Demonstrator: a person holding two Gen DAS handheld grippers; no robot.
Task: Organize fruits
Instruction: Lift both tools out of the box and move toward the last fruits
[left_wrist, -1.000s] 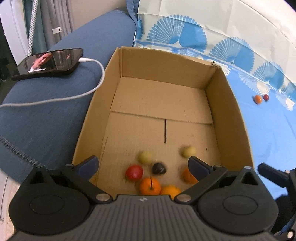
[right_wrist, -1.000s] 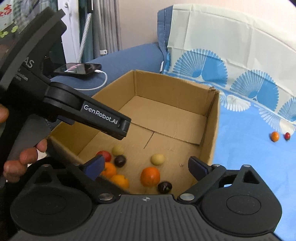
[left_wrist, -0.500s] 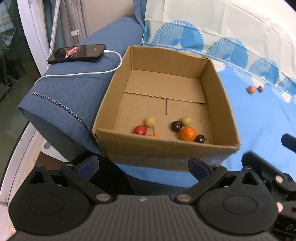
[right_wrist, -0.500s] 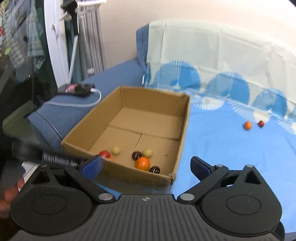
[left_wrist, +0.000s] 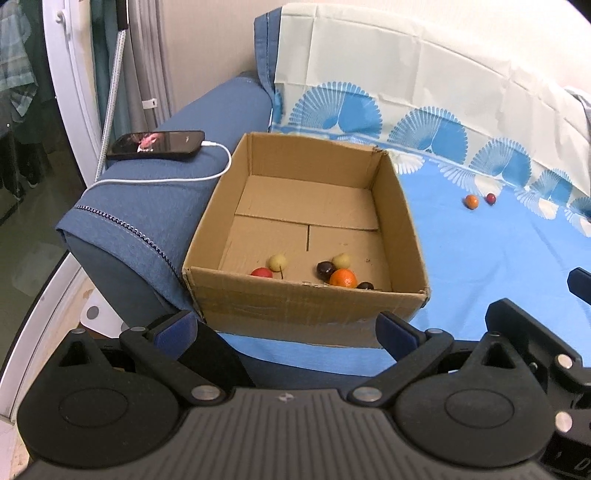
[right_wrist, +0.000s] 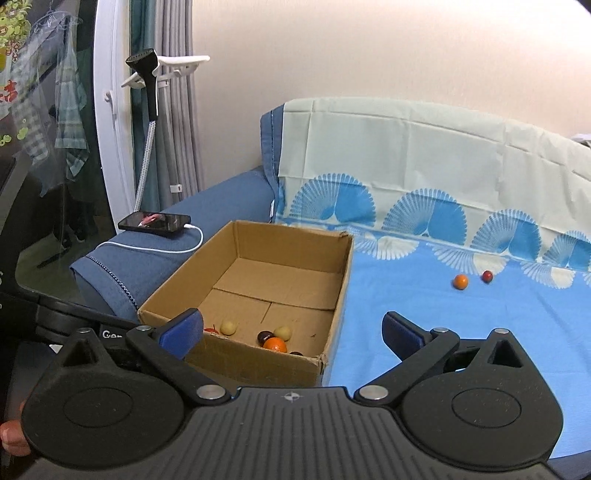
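Note:
An open cardboard box (left_wrist: 306, 306) (right_wrist: 236, 365) sits at the front left of a blue cloth. Several small fruits lie against its near wall, among them an orange (left_wrist: 343, 277) (right_wrist: 275, 344), a red one (left_wrist: 261, 272), two pale yellow ones (left_wrist: 277, 261) and dark ones (left_wrist: 325, 268). Far right on the cloth lie a small orange fruit (left_wrist: 471, 201) (right_wrist: 460, 282) and a small red fruit (left_wrist: 490, 198) (right_wrist: 487, 276). My left gripper (left_wrist: 286, 326) is open and empty, short of the box. My right gripper (right_wrist: 291, 330) holds nothing; its jaws are opening, wide apart.
A phone (left_wrist: 157, 144) (right_wrist: 155, 222) on a white cable lies on the blue sofa arm (left_wrist: 147, 206) left of the box. A patterned sheet covers the backrest (left_wrist: 424, 92). A stand and curtains are at the far left. A hand shows at the lower left of the right wrist view.
Both grippers have pulled back and up from over the box, so the whole box and sofa now show. The fruits in the box have rolled and settled near its front wall.

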